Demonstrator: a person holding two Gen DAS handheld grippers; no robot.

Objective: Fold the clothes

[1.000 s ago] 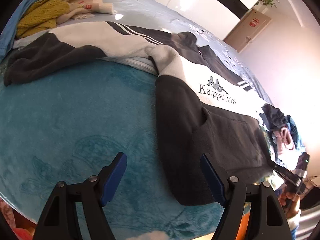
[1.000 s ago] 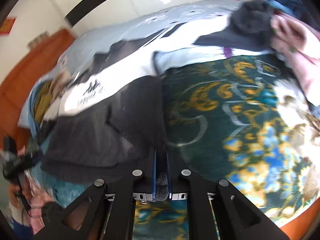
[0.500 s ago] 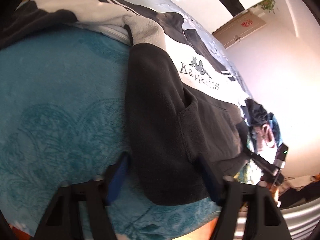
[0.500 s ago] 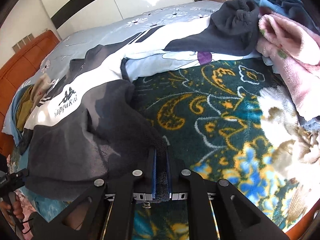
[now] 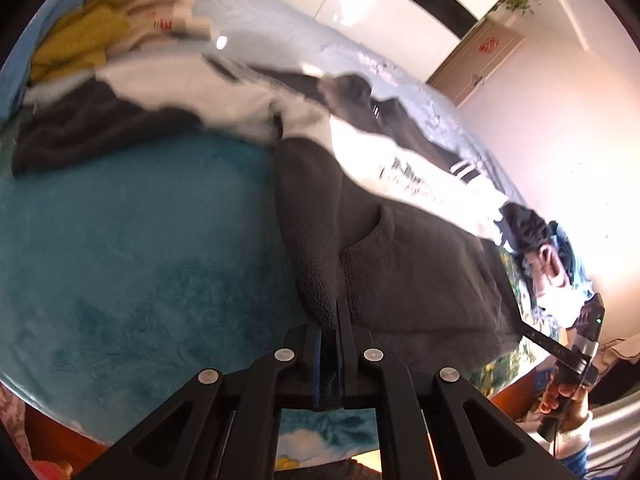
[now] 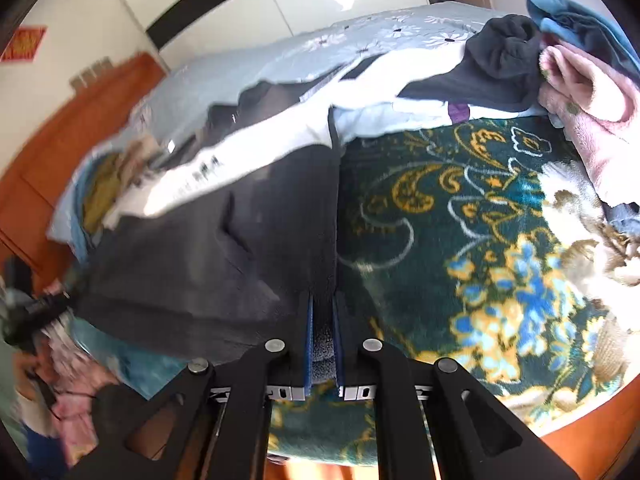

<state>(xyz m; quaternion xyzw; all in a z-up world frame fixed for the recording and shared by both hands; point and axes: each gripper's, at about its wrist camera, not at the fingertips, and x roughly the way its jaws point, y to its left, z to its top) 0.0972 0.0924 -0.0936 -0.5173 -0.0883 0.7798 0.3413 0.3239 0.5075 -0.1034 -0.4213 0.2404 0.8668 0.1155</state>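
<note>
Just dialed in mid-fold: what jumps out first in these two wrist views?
The black and white jacket spread across the bed dominates both views, its bottom hem pinched at both corners: the left gripper and the right gripper each have their jaws shut on the dark fleece. Next comes the loud floral blanket right of the jacket, and the pile of yellow and cream clothes at the far left.

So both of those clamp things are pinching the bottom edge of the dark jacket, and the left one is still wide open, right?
Not quite. The left gripper is not open: the left wrist view shows its jaws shut on the dark jacket, fabric pinched between them. The rest holds: the right gripper is likewise shut on the jacket's bottom edge, as the right wrist view shows.
</note>
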